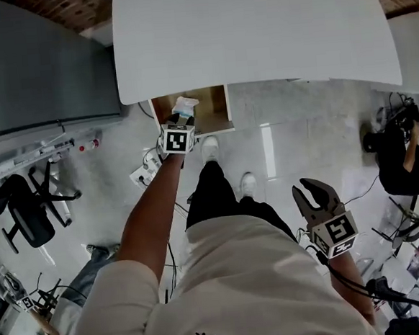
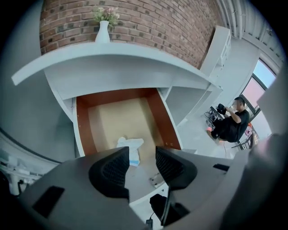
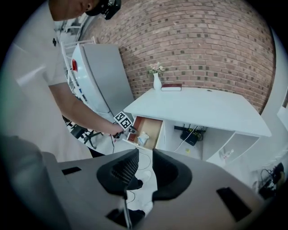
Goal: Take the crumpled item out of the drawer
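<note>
the left gripper [image 1: 182, 119] hangs over the open drawer [image 1: 216, 106], jaws apart above the crumpled white item [image 1: 186, 103], while the right gripper [image 1: 309, 191] is also unclenched and empty.

Drawer [image 1: 212, 104] half beneath tabletop [image 1: 256, 29]

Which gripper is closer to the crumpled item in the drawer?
Left. The left gripper hovers close over the crumpled item in the drawer; the right gripper hangs far off beside the person.

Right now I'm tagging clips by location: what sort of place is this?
Probably an office workspace: a white desk with an open drawer, an office chair, a brick wall behind.
</note>
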Available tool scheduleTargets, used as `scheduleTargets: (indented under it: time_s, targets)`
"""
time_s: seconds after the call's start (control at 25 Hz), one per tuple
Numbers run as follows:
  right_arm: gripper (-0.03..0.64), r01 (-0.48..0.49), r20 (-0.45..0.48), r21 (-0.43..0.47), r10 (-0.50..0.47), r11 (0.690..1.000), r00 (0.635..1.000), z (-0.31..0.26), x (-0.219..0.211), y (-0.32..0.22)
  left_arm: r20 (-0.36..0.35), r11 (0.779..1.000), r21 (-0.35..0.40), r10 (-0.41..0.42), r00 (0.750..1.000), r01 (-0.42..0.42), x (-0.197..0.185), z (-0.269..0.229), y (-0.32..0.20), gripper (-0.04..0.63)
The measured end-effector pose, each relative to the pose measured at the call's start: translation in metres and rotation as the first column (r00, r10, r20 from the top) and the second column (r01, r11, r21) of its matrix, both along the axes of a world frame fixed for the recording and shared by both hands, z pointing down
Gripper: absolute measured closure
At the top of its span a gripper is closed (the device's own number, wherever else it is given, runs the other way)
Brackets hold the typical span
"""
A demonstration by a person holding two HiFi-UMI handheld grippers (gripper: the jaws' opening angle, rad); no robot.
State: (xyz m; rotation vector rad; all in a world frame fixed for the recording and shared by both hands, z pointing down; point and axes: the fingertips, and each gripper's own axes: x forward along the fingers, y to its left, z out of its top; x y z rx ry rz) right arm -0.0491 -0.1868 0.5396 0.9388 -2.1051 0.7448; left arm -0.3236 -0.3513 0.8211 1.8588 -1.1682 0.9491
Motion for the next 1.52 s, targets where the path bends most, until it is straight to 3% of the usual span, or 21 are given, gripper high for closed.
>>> scheduleTargets:
  time_s: [0.16, 0.28, 0.4, 0.84, 0.96, 1.24, 1.52]
  targets:
    - [0.499, -0.023, -0.019, -0.045, 0.023, 0.999, 1.0, 0.022, -0.001, -0.008, 0.008, 0.999, -0.054, 0.003, 1.0, -0.003, 0.0, 0.046, -0.025, 0.414]
    - [0.499, -0.039, -0.029, -0.072, 0.037, 0.997, 0.999, 0.037, -0.002, -0.013, 0.06, 0.995, -0.101, 0.015, 0.998, -0.009, -0.009, 0.078, -0.033, 0.4]
    - [0.499, -0.052, -0.038, -0.084, 0.049, 0.995, 0.998, 0.047, -0.003, -0.017, 0.063, 0.994, -0.109, 0.002, 0.998, 0.005, -0.009, 0.105, -0.041, 0.396]
    - [0.505, -0.054, -0.054, -0.125, 0.047, 0.991, 0.997, 0.062, -0.001, -0.017, 0.11, 0.98, -0.198, 0.054, 0.992, -0.031, -0.004, 0.142, -0.049, 0.397]
    - [0.511, -0.054, -0.063, -0.142, 0.046, 0.988, 0.997, 0.067, -0.002, -0.017, 0.113, 0.977, -0.21, 0.049, 0.992, -0.025, -0.007, 0.152, -0.049, 0.426]
    - [0.523, -0.03, -0.054, -0.126, 0.023, 0.992, 0.998, 0.069, -0.001, -0.025, 0.123, 0.982, -0.19, 0.033, 0.992, -0.009, -0.007, 0.146, -0.051, 0.518]
    - [0.528, -0.02, -0.027, -0.102, 0.017, 0.995, 0.999, 0.062, -0.002, -0.028, 0.114, 0.989, -0.149, 0.0, 0.994, 0.017, -0.008, 0.116, -0.05, 0.538]
